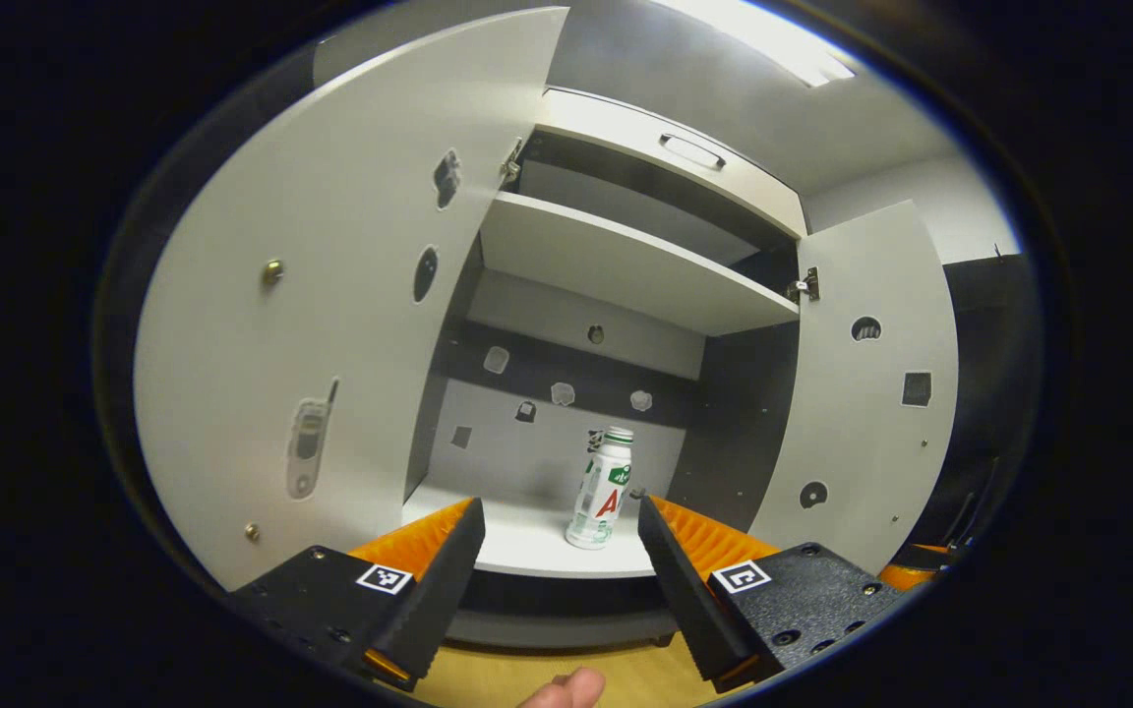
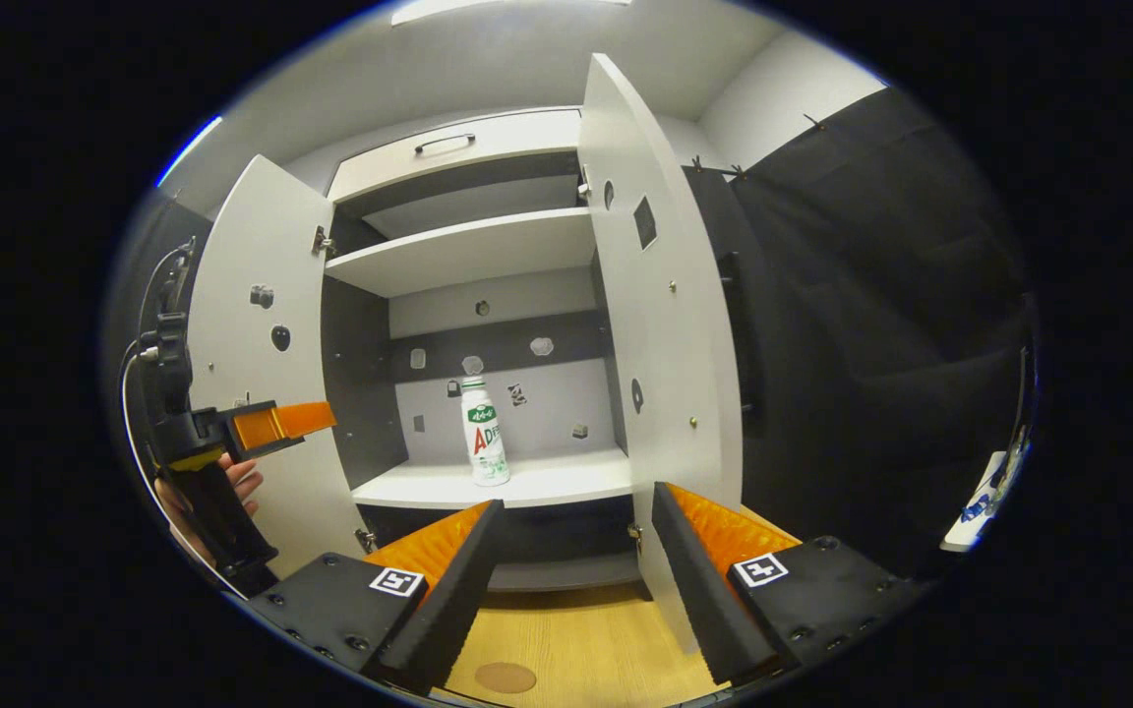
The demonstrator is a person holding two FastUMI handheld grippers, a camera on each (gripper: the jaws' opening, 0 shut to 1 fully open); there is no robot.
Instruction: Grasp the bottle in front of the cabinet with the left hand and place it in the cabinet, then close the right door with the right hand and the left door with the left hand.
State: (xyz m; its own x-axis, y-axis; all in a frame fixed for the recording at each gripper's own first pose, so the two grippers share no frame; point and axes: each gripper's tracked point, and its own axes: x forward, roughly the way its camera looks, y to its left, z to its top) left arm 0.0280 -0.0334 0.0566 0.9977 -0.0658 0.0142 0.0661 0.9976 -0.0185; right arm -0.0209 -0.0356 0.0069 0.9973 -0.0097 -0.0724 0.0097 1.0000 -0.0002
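Note:
A white bottle (image 1: 604, 487) with a green and red label stands upright on the cabinet's lower shelf (image 1: 527, 541), towards the front. My left gripper (image 1: 559, 506) hovers open in front of that shelf, apart from the bottle, nothing between its fingers. Both doors hang open: the left door (image 1: 330, 295) and the right door (image 1: 862, 393). In the right gripper view the bottle (image 2: 485, 433) sits mid-shelf. My right gripper (image 2: 576, 500) is open, and the right door (image 2: 660, 324) has its lower edge just inside the right-hand finger. The left gripper (image 2: 276, 423) hangs by the left door (image 2: 252, 324), held by a hand (image 2: 232, 482).
An upper shelf (image 2: 468, 251) and a drawer front with a handle (image 2: 448, 147) sit above the bottle's compartment. Small stickers dot the back panel and doors. A wooden surface (image 2: 566, 649) lies under the cabinet. Black cloth (image 2: 871, 324) hangs to the right of the right door.

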